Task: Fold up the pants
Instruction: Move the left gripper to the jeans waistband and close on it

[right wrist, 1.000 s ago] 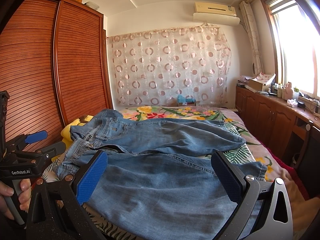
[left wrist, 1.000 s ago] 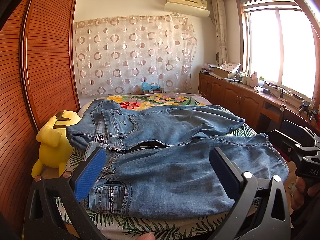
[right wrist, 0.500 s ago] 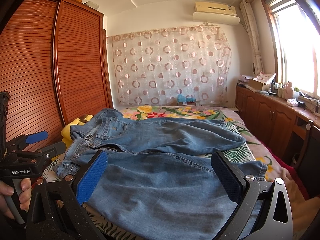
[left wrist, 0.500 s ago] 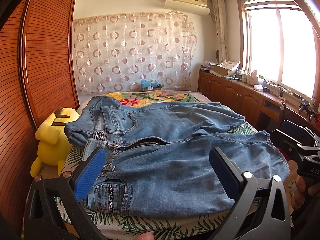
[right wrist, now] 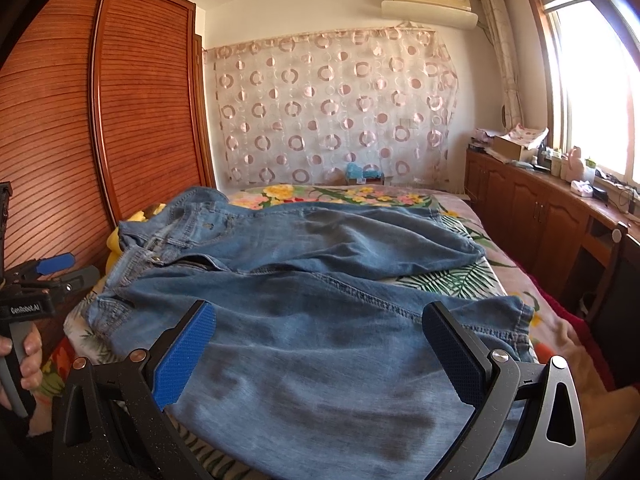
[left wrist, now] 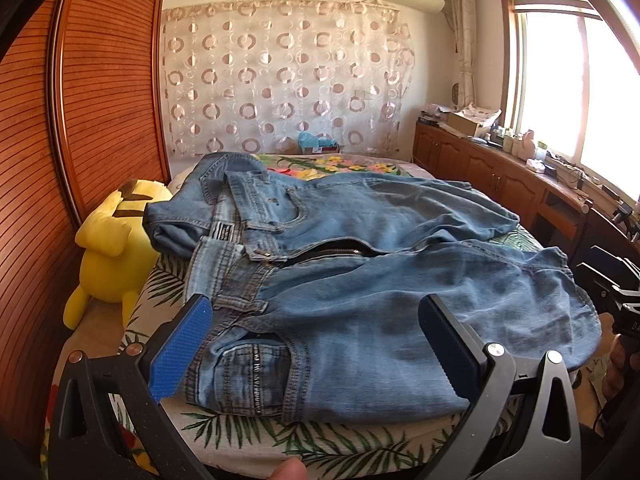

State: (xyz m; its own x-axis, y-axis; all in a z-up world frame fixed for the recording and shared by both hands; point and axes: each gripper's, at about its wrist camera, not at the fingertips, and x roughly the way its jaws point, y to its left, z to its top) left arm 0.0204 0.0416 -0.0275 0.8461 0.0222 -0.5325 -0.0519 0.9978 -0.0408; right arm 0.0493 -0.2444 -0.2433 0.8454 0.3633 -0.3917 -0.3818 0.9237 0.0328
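Note:
Blue jeans (left wrist: 360,280) lie spread on the bed, waistband to the left, both legs running right, zipper open. They also show in the right wrist view (right wrist: 320,320). My left gripper (left wrist: 316,344) is open and empty, just above the near pocket and waist area. My right gripper (right wrist: 320,352) is open and empty, over the near leg. The left gripper also shows at the left edge of the right wrist view (right wrist: 44,280), and the right gripper at the right edge of the left wrist view (left wrist: 612,280).
The bed (left wrist: 280,440) has a floral leaf-print sheet. A yellow plush toy (left wrist: 116,248) sits at the bed's left edge against the wooden wardrobe (left wrist: 100,100). Wooden cabinets (right wrist: 540,208) with clutter run along the right under the window.
Both grippers have moved slightly closer to the jeans. The left view has tilted down a little. Both stay open and the jeans have not moved.

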